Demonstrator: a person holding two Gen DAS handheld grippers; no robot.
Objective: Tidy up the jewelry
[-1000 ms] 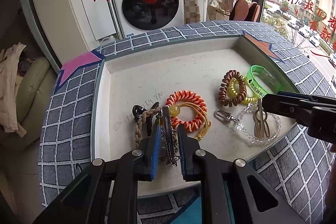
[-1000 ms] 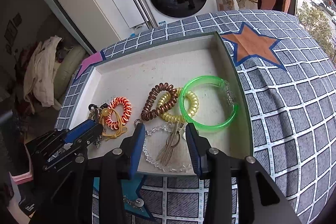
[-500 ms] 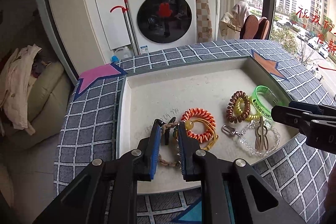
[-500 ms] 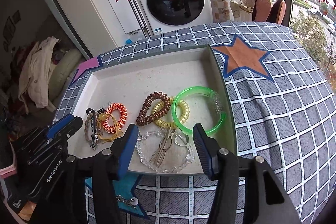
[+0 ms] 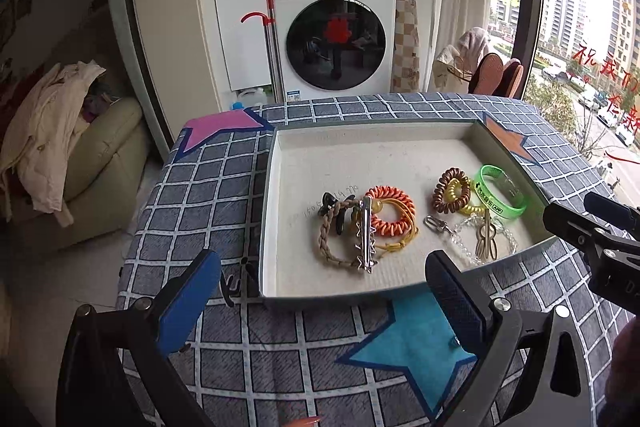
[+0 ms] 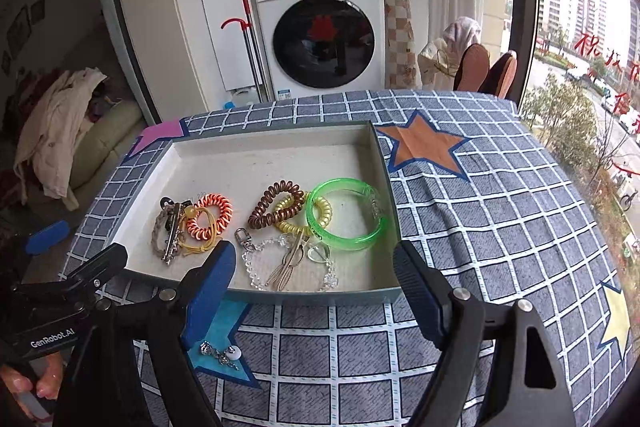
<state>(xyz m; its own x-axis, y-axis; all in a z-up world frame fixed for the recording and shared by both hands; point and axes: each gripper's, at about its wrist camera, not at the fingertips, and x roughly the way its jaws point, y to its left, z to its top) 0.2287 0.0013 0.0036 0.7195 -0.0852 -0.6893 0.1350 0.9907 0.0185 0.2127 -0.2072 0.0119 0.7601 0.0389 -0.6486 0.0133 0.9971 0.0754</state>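
Left hand-held gripper (image 5: pixel 320 295) wide, empty, right hand-held gripper (image 6: pixel 314 291) wide, empty, both near tray (image 6: pixel 256 151) (on checked bench (image 6: pixel 500 227)), green bangle (image 6: pixel 346 213) far right, silver clip (image 5: pixel 365 237) left

Black left gripper (image 5: pixel 320 291) and right gripper (image 6: pixel 314 287) had blue pads, silver screws; white "GenRobot.AI" lettering.

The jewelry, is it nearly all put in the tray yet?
Nearly. Already in the tray: the green bangle, coil bands, clear bead bracelet and silver hair clip. Both grippers, left and right, are open and empty. One small chain piece waits outside on the tablecloth.
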